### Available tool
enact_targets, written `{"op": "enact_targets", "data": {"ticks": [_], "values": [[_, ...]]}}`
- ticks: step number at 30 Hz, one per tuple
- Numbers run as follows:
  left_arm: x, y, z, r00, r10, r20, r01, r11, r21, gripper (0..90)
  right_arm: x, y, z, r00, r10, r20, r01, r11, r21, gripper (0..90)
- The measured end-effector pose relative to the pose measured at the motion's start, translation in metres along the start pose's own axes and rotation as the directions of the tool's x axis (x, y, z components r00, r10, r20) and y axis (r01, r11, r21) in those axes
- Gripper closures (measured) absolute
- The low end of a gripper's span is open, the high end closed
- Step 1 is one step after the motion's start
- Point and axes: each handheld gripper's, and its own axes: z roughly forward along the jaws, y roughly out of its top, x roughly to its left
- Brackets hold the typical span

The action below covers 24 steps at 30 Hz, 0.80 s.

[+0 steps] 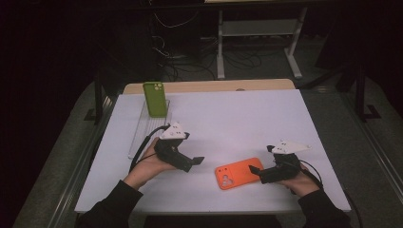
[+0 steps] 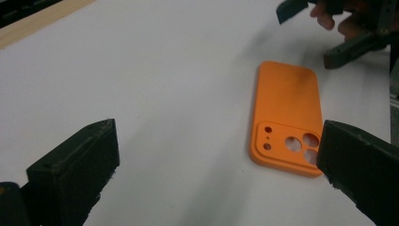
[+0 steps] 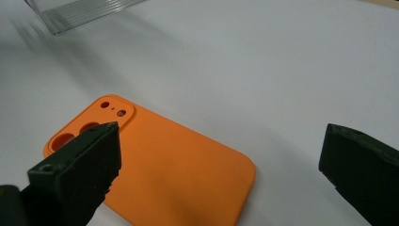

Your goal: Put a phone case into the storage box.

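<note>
An orange phone case [image 1: 236,174] lies flat on the white table [image 1: 237,118], camera holes toward the left. My right gripper [image 1: 257,173] is open right beside its right end, low over the table. In the right gripper view the orange case [image 3: 179,169] sits under and ahead of the open right gripper [image 3: 221,146], nothing between the jaws. My left gripper [image 1: 192,163] is open left of the case, a short way off. From the left gripper view the case [image 2: 287,113] lies ahead of the open left gripper [image 2: 219,141].
A green phone case [image 1: 155,98] stands upright in a clear slotted rack [image 1: 142,128] at the table's back left; the rack's corner [image 3: 80,12] shows in the right gripper view. A wooden strip [image 1: 209,86] edges the far side. The other gripper [image 2: 350,44] appears beyond the case.
</note>
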Motion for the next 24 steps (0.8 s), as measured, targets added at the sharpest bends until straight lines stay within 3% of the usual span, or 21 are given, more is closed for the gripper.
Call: {"op": "enact_targets", "data": {"ticks": [5,6,10,16,22,24], "values": [[-0.007,-0.007,0.003,0.9997,0.008,0.022,-0.007,0.9999,-0.014,0.0,-0.001,0.001,0.000,1.0000,0.004,0.001,-0.004,1.000,0.020,0.0],[-0.007,-0.009,0.003,0.9996,-0.007,0.029,0.007,0.9999,-0.015,0.0,-0.001,0.002,0.001,1.0000,0.001,0.003,-0.001,1.000,0.021,0.0],[-0.003,-0.013,0.004,0.9998,-0.010,0.020,0.010,0.9999,-0.009,0.0,-0.004,0.008,0.002,0.9999,0.003,0.014,-0.004,0.999,0.040,8.4],[0.000,-0.014,0.003,0.9986,-0.041,0.034,0.041,0.9990,-0.018,0.0,-0.011,0.023,0.010,0.9962,0.045,0.075,-0.054,0.991,0.120,35.4],[-0.002,-0.014,0.004,0.9984,-0.041,0.038,0.042,0.9989,-0.022,0.0,-0.017,0.029,0.028,0.9974,0.050,0.051,-0.059,0.981,0.185,69.0],[-0.002,-0.014,0.004,0.9983,-0.045,0.038,0.046,0.9986,-0.026,0.0,-0.018,0.030,0.034,0.9975,0.057,0.042,-0.065,0.973,0.223,78.9]]}}
